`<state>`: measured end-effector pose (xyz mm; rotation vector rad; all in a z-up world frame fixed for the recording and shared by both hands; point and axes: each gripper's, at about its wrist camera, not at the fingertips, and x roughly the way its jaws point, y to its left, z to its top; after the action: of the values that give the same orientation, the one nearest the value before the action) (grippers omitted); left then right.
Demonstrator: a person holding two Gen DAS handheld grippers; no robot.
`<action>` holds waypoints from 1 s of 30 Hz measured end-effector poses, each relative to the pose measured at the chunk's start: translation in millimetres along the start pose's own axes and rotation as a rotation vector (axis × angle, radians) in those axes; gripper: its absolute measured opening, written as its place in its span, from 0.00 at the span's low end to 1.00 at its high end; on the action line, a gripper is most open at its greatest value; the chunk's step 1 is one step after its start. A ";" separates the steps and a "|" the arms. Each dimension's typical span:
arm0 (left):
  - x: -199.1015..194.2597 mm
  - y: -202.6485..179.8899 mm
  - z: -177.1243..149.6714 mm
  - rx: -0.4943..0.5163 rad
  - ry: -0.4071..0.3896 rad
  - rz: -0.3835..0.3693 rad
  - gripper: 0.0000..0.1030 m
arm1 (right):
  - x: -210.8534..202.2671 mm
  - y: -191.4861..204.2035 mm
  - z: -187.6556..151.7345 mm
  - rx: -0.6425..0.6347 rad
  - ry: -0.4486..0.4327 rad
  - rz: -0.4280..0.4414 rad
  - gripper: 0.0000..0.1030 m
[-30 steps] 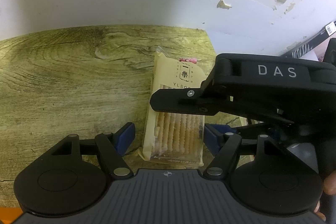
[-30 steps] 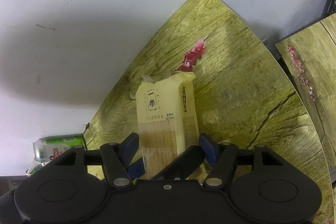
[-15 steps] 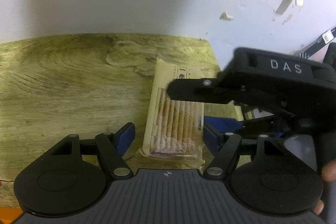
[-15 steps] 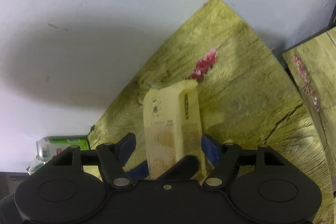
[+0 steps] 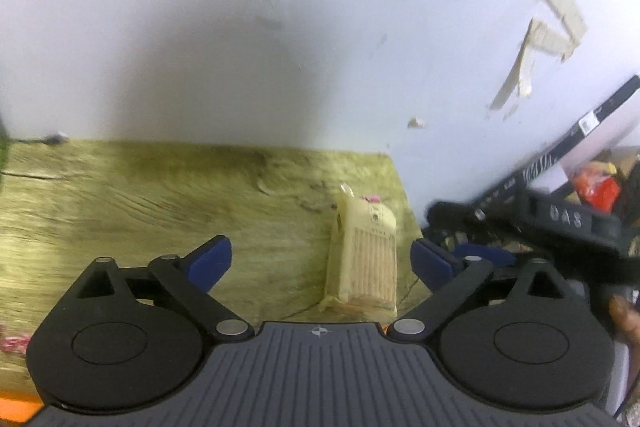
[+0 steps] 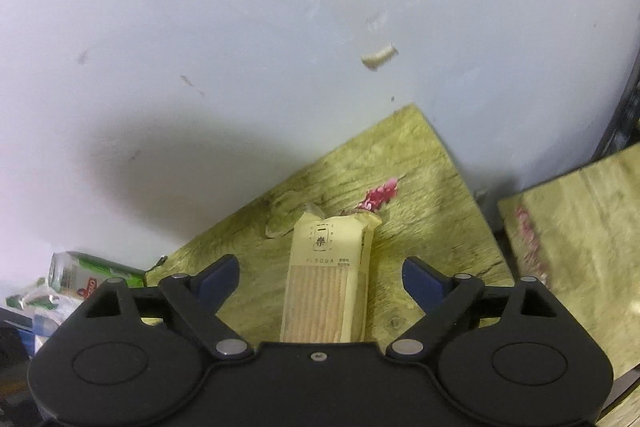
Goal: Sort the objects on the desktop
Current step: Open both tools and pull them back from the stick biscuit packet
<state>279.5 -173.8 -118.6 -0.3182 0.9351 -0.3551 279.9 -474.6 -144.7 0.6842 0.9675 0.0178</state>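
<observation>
Crackers (image 5: 365, 254), in a pale yellow packet with a clear window, are lying flat on the wood-grain surface (image 5: 160, 211) near its far right corner, close to the white wall (image 5: 240, 27). The packet's printed end is pointing toward the wall, beside a pink flower print (image 6: 379, 198) on the surface.

Left gripper (image 5: 320, 259) is hovering over the surface with its blue-padded fingers (image 5: 210, 261) spread wide and gripping nothing; in its view the packet is sitting between them, nearer the right finger and touching neither.

Right gripper (image 6: 320, 277) is also standing wide apart and empty, with its fingers (image 6: 424, 281) either side of the packet and clear of it. From the left wrist view the right gripper (image 5: 520, 227) is showing blurred beyond the surface's right edge.

A green can (image 6: 96, 273) is lying on its side past the surface's left edge in the right wrist view. A second wood-grain board (image 6: 576, 227) is sitting off the right edge, apart from the surface.
</observation>
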 end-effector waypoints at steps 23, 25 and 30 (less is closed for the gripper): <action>-128.6 23.6 3.5 0.020 -0.069 -0.045 1.00 | -225.9 64.5 -92.9 -0.090 -0.345 -0.212 0.95; -135.8 19.9 2.3 0.034 -0.078 -0.043 1.00 | -243.2 67.1 -97.9 -0.100 -0.374 -0.229 0.95; -148.4 5.7 -2.8 0.057 -0.105 -0.030 1.00 | -238.1 73.7 -108.7 -0.104 -0.427 -0.229 0.95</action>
<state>197.4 -105.4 -15.5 -0.2966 0.8161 -0.3884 78.6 -432.2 33.2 0.4526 0.6226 -0.2687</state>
